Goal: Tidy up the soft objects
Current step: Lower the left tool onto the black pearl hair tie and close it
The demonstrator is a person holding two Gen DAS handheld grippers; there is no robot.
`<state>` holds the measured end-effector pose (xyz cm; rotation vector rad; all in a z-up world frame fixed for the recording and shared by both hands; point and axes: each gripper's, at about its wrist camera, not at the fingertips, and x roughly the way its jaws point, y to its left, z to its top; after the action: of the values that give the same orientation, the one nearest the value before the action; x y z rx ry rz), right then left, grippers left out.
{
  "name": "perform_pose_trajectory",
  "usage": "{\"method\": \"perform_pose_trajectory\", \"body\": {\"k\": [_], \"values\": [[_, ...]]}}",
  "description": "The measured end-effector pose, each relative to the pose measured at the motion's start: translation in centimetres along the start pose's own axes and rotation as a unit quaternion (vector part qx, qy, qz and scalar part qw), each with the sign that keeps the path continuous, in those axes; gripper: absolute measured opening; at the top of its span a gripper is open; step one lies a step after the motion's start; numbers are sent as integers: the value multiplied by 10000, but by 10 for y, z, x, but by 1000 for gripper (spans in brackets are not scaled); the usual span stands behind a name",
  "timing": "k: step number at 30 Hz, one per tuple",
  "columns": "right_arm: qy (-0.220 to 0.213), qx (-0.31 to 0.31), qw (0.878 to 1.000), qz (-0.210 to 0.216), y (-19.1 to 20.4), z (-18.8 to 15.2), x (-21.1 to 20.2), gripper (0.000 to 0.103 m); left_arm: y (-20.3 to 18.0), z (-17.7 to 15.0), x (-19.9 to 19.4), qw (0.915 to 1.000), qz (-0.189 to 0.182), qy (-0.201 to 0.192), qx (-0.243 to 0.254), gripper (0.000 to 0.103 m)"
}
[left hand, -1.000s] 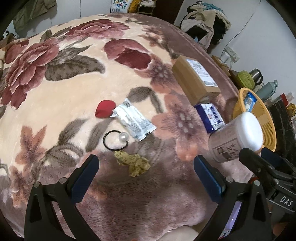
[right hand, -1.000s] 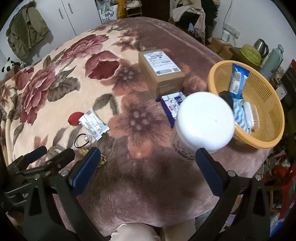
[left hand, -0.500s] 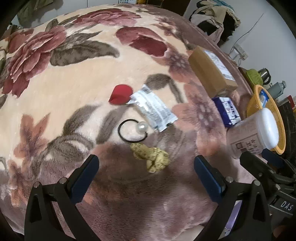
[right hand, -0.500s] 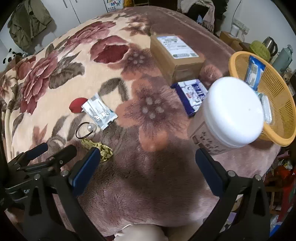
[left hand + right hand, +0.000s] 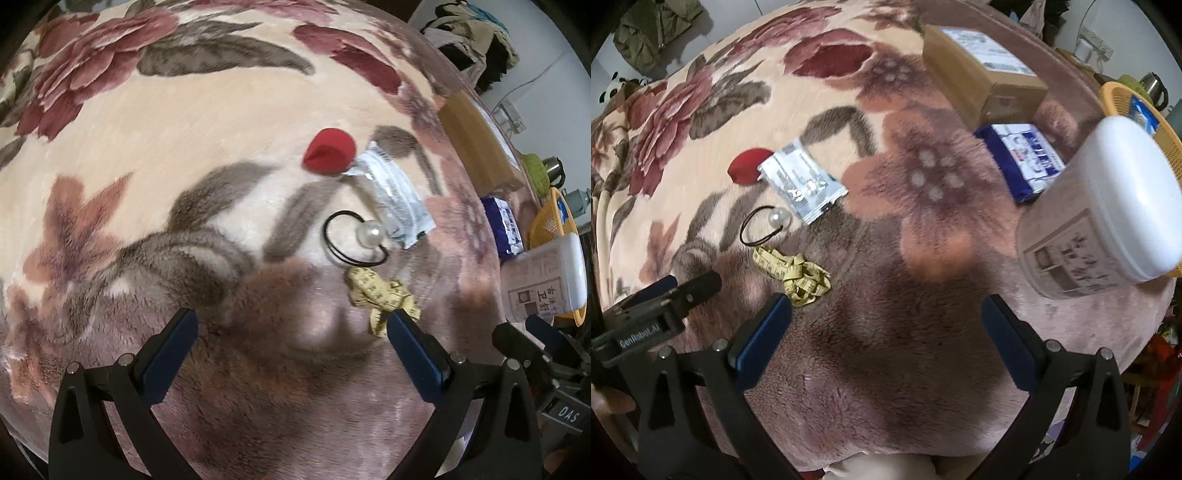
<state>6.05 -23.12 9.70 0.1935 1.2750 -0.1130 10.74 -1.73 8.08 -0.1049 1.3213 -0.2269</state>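
Note:
On the floral blanket lie a crumpled yellow tape measure (image 5: pixel 382 299) (image 5: pixel 792 272), a black hair tie with a white pearl (image 5: pixel 356 240) (image 5: pixel 764 225), a red soft piece (image 5: pixel 328 150) (image 5: pixel 748 170) and a silver-white sachet (image 5: pixel 399 203) (image 5: pixel 801 181). My left gripper (image 5: pixel 291 325) is open and empty, low over the blanket, its right finger just in front of the tape measure. My right gripper (image 5: pixel 886 310) is open and empty, the tape measure just beyond its left finger.
A white-lidded jar (image 5: pixel 1108 206) (image 5: pixel 546 277) stands at the right. A blue tissue pack (image 5: pixel 1021 162), a cardboard box (image 5: pixel 982 77) and an orange basket (image 5: pixel 1156 122) holding packets lie behind it. The blanket edge drops off at the right.
Both grippers have moved forward and lower toward the blanket. The tape measure and hair tie now sit closer, shifted right in the left wrist view. No object has moved.

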Motion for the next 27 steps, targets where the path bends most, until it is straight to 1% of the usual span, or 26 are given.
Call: {"method": "perform_pose_trajectory", "body": {"k": [5,9,12,14,17,19,22,23,24,25,27], "values": [[94,-96,9999,42,4,0,13,103,9,3,9,9999,-53,54,-93,102],[152,-99,9998,81,5,0,22,103,8,12,16,9997,-130,31,-207,102],[211,-110,9997,102,4,-3,28,103,-2,19,20,9998,-145,-73,-88,101],[239,-113,9995,156,3,-4,31,103,-13,24,21,9996,-165,-203,80,100],[296,-96,9993,205,0,-5,37,103,-28,31,25,9985,-158,-349,390,86],[323,-85,9992,238,-1,-5,40,103,-37,35,29,9973,-162,-395,592,85],[351,-73,9990,285,-4,-3,44,103,-48,40,37,9957,-149,-412,818,75],[358,-68,9989,297,-4,-3,45,103,-52,42,42,9952,-128,-377,892,62],[369,-62,9988,320,-5,-2,47,103,-55,42,46,9950,-110,-334,933,51],[381,-57,9987,340,-5,-2,49,103,-57,43,50,9947,-82,-277,983,50],[400,-51,9986,357,-6,-1,52,103,-63,44,60,9939,-158,-192,1078,50]]}}
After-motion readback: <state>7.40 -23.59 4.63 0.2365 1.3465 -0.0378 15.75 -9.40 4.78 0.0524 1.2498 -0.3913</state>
